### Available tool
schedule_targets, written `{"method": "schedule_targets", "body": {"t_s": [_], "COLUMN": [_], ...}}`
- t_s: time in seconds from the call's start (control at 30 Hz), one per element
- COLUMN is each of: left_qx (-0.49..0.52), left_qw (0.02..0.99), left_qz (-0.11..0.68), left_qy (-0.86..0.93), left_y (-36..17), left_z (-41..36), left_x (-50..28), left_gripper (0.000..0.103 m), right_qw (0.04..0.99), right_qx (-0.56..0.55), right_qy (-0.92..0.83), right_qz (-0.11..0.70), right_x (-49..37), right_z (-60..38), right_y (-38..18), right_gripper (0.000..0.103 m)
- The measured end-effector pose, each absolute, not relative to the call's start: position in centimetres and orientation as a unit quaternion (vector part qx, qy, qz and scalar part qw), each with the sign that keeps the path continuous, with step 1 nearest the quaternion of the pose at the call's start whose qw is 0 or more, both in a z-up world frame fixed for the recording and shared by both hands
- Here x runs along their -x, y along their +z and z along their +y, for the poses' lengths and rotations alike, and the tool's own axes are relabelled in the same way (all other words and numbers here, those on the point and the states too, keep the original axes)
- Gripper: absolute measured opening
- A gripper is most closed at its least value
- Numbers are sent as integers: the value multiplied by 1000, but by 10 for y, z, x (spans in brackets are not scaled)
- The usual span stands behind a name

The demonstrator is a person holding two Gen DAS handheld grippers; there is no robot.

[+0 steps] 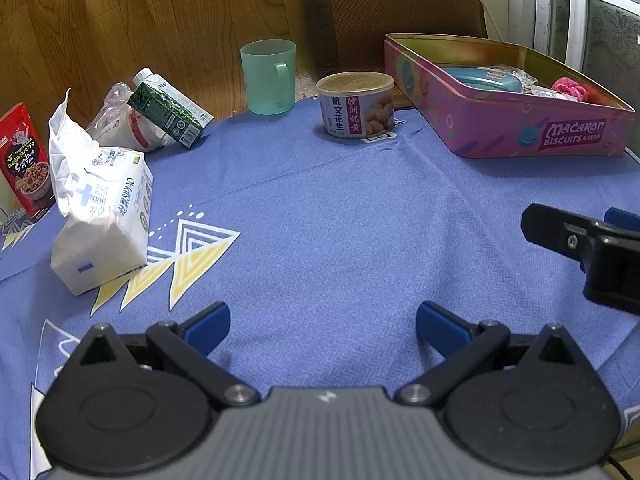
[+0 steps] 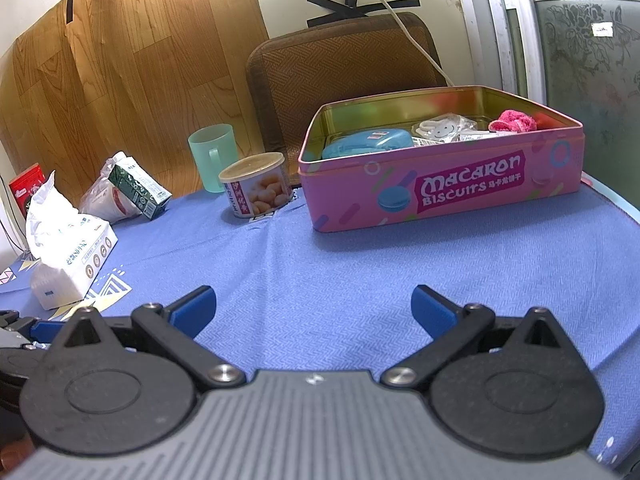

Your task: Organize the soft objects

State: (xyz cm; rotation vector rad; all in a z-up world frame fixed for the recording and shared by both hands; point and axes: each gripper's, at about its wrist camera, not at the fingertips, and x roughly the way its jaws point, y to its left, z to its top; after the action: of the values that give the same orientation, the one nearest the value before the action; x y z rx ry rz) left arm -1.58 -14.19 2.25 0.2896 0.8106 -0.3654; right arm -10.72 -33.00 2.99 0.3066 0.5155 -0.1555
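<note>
While both tongs (image 1: 322,330) (image 2: 314,314) gape empty, the pink tin (image 2: 440,188) reads "Macaron Biscuits".

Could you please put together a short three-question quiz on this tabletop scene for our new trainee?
1. True or false: the left gripper and the right gripper both hold something.
2. Which lies inside the pink biscuit tin? A) tissue pack B) pink fluffy item C) peanut can
3. What stands left of the peanut can, at the blue tablecloth's far edge?

Key: 1. False, both are open and hold nothing. 2. B. 3. The green plastic mug.
</note>
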Motion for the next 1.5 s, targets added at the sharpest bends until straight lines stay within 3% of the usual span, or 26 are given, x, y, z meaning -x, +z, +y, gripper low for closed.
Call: {"method": "schedule_targets", "body": {"t_s": [1.5], "left_qx": [-141], "left_qw": [894], "left_qz": [388], "left_qy": [-174], "left_y": [24], "left_z": [-140], "left_x": [14], "left_gripper": [103], "right_qw": [952], "right_qx": [-151], "right_qy": [-77], "right_qz": [254], "right_x": [108], "right_z": [-329], "right_y": [28], "right_gripper": [103]}}
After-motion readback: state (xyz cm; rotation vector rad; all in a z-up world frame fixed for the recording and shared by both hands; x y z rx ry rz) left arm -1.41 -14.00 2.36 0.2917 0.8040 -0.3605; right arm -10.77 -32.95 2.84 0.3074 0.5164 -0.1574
